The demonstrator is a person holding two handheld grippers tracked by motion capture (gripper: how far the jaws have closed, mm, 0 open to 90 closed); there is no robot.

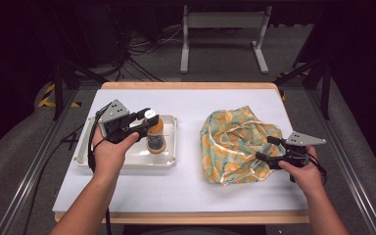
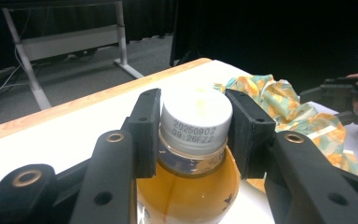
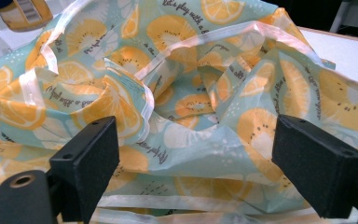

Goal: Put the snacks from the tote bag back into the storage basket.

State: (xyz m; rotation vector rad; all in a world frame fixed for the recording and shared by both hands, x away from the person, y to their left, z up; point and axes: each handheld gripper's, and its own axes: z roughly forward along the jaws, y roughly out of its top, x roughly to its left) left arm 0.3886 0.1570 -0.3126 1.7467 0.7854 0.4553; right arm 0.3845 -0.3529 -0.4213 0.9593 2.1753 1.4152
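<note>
A bottle [image 1: 155, 137] of amber drink with a white cap [image 2: 196, 116] stands upright in a white tray [image 1: 127, 164] on the table's left half. My left gripper [image 1: 149, 121] is shut on it, its pads [image 2: 147, 130] pressing the cap from both sides. On the right half lies a crumpled teal bag [image 1: 235, 144] printed with orange slices. My right gripper [image 1: 267, 148] rests at the bag's right edge, open, its jaws spread wide with the fabric [image 3: 191, 84] just ahead of them and partly between them, untouched by the pads [image 3: 91, 154].
The white tabletop [image 1: 186, 186] has a wooden border, and bare surface lies between the tray and the bag and along the front. A metal table frame [image 1: 223, 22] stands on the floor beyond the far edge. Dark tripod legs stand on both sides.
</note>
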